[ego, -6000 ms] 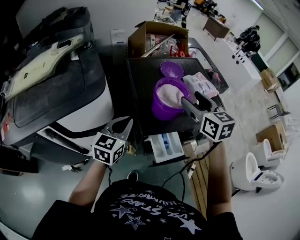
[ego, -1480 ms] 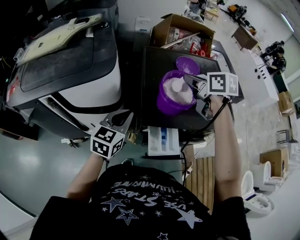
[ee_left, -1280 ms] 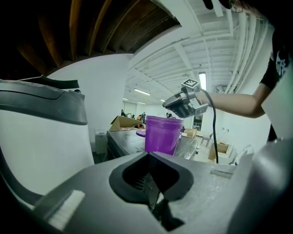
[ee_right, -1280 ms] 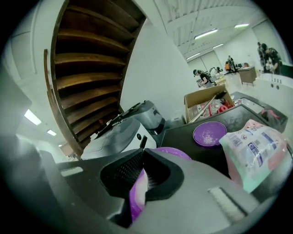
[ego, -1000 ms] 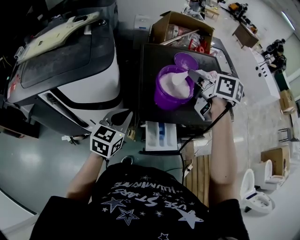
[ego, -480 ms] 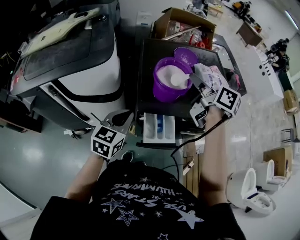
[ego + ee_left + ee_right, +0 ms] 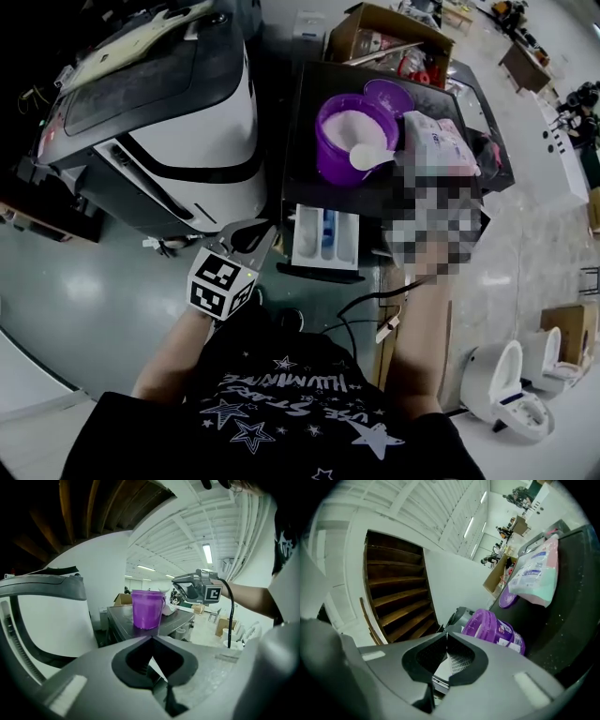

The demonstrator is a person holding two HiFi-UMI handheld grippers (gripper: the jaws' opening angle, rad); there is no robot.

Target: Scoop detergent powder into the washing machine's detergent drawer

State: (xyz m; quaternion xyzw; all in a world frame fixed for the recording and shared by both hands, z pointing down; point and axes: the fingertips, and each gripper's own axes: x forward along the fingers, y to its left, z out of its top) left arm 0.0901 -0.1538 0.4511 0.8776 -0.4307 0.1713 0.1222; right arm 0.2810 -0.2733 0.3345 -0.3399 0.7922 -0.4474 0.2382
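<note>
Jaws pinching the handle of the scoop point(image 7: 367, 156), the right gripper point(image 7: 446, 634) holds it ahead over the near rim of the purple tub point(image 7: 328, 167), no longer mid-tub, bag point(image 7: 436, 145) alongside, while the open drawer point(image 7: 323, 236) lies just right of the closed, empty jaws of the left gripper point(image 7: 151, 638).

One tub point(image 7: 349, 131), one scoop point(image 7: 368, 156), one drawer point(image 7: 323, 239)

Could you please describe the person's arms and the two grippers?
The left gripper and right gripper are grey with dark pads; each carries a white cube with black square markers. A black cable trails from the right one. The arms are bare below the short sleeves of a black star-printed T-shirt.
</note>
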